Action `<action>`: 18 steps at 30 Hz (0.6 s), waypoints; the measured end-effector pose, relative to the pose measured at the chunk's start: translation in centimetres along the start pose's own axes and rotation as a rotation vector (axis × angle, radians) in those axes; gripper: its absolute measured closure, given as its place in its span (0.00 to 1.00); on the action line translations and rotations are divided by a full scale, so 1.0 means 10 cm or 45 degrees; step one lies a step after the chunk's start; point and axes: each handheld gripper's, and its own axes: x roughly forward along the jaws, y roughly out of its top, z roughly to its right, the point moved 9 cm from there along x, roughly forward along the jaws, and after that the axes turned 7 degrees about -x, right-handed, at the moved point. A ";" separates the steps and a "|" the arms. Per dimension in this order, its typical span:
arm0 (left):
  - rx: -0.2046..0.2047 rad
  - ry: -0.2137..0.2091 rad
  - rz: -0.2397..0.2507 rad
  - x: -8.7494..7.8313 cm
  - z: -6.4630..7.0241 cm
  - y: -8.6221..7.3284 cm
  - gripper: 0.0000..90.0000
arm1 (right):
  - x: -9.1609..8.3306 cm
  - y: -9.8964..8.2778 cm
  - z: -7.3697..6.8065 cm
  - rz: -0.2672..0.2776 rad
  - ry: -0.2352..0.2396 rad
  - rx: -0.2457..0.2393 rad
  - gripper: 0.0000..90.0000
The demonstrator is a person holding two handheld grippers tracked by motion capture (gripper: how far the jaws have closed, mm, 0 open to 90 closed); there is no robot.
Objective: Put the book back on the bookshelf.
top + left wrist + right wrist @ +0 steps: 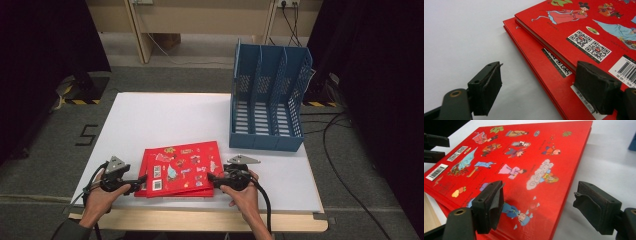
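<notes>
Two hands low — each gripper (pixel 141 178) (pixel 212 178) flanking red books (pixel 180 167).

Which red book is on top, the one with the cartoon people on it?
Yes, the top red book with the cartoon people and two square codes. The lower red book sticks out underneath it, showing just a strip of cover along the edge.

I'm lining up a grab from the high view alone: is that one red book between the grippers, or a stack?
Observer: A stack of two. The top book lies offset on a lower book.
Operator: How are the left gripper's jaws?
Observer: The left gripper is open, one jaw over the books and the other over the table.
Operator: And the right?
Observer: The right gripper is open too. It straddles the top book's edge and grips nothing.
</notes>
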 end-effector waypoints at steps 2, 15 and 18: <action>-0.001 0.001 0.001 0.00 0.00 0.00 0.23 | 0.01 0.00 0.00 0.001 0.009 0.005 0.25; 0.005 0.003 0.008 0.02 0.03 0.01 0.23 | 0.08 -0.03 -0.03 -0.031 0.067 0.100 0.19; 0.010 0.005 0.008 0.02 0.05 0.01 0.23 | 0.10 -0.04 -0.04 -0.024 0.095 0.146 0.19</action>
